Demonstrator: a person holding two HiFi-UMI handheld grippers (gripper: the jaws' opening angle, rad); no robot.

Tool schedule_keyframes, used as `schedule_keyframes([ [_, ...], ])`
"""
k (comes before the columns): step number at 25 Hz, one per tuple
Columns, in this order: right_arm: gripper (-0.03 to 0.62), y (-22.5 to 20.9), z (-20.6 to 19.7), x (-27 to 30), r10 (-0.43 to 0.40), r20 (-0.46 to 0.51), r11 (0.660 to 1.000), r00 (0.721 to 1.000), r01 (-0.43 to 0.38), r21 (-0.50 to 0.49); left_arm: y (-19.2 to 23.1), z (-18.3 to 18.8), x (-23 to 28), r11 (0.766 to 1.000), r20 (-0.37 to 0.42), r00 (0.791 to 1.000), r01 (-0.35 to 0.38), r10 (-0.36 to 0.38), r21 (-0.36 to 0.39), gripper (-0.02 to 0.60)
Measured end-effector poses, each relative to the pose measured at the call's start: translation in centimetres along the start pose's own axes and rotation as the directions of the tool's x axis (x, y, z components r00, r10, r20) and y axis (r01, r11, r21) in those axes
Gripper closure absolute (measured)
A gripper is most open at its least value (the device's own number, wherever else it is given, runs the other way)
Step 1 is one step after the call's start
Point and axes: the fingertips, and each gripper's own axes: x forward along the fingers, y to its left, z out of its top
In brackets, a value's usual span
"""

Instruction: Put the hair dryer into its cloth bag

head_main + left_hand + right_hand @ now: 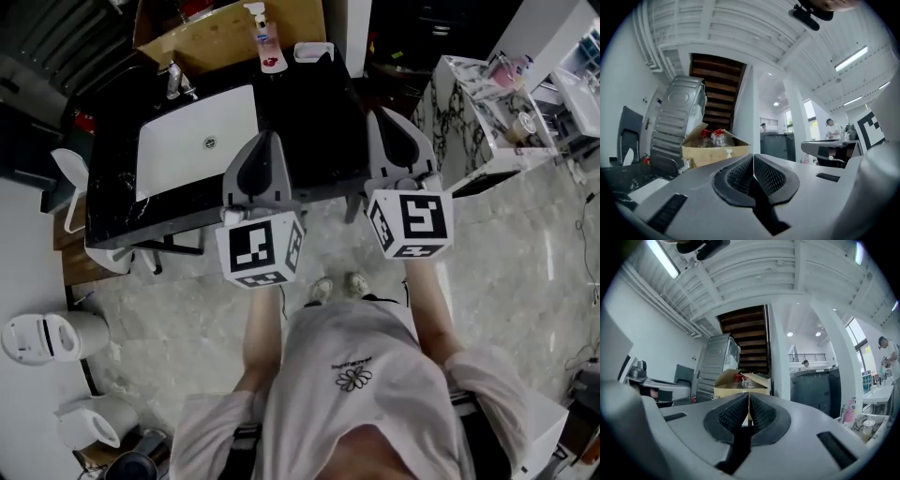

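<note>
Hair dryer and bag unseen; left gripper [265,141] and right gripper [394,120] hover closed, empty, above the bench [314,103]; step unclear.

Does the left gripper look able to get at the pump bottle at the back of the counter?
Probably yes. The left gripper hangs above the front edge of the counter, with only bare black top between it and the pump bottle. Its jaws are shut, so they'd need opening first.

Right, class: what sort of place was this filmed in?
Probably a washstand set up inside a large open workspace: a white sink in a black counter, a pump bottle behind it, and a wooden staircase beyond.
</note>
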Motion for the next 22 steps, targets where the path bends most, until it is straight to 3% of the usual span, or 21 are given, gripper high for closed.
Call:
schedule_keyframes([
  [5,0.582,0.9,1.0,-1.9,-0.005,0.069,0.998,0.998,0.009,-0.057,1.2,-0.2,-2.9,0.991,0.049,0.99,-0.133,0.132,0.009,0.565],
  [11,0.582,0.7,-0.8,-3.3,-0.043,0.062,0.994,0.997,0.049,-0.1,2.9,-2.3,-4.6,0.976,0.006,0.976,-0.215,0.216,-0.027,0.566],
  [22,0.583,1.4,-2.3,-3.0,-0.002,0.023,0.996,1.0,0.004,-0.089,2.6,-2.7,-4.5,0.971,-0.015,0.971,-0.238,0.238,0.005,0.566],
])
